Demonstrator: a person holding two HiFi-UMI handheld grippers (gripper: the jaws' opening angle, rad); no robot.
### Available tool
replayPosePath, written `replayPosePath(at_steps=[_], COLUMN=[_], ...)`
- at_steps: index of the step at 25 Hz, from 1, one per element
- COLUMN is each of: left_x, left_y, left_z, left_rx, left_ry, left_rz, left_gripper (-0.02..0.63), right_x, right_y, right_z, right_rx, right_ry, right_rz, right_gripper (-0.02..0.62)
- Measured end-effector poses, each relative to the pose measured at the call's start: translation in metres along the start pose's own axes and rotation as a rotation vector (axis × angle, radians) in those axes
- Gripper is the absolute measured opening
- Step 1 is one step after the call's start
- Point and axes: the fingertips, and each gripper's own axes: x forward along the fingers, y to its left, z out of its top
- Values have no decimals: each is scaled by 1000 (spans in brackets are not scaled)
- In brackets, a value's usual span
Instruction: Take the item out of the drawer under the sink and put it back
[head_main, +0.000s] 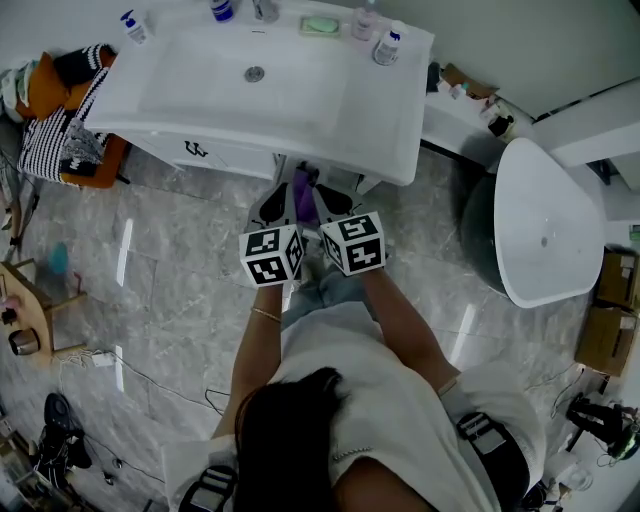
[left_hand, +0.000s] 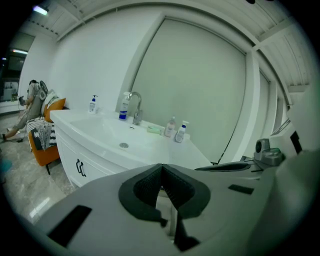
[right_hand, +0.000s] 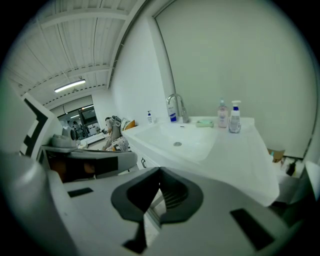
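Both claws closed and empty at the sink's front edge.
The left gripper (left_hand: 161, 166) and right gripper (right_hand: 159, 171) are being held side by side, just beside each other, at the front edge of the white sink (head_main: 200, 80); each claw's tips are being pressed together with nothing clamped. The vanity front (left_hand: 67, 150) with its dark handle (left_hand: 80, 168) is being shown left of them. The item cannot be located; a purple patch (head_main: 304, 192) between the 2 grippers cannot be identified.
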Motion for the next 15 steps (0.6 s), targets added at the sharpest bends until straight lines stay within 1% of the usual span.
replayPosePath(at_steps=[3,8,12,13,14,15], left_x=[3,4,13,15,16,18], left_y=[8,14,24,28,31,32], left_z=[-5,-9,-22,-26,-30,-33], left_rx=[-11,5,-19,-23,-22,-18], left_ry=[13,10,61,75,87,95], left_rz=[15,34,43,51,57,62], left_gripper=[3,3,3,3,3,3], right_x=[6,13,25,29,32,35], right_y=[-2,-9,-14,-14,-13,-13], right_z=[-5,-13,-25,-28,-31,-34], right_rx=[12,38,52,57,65,74], right_ry=[16,39,76,84,89,91], right_rz=[1,-3,-1,11,26,39], right_gripper=[17,17,23,41,109,127])
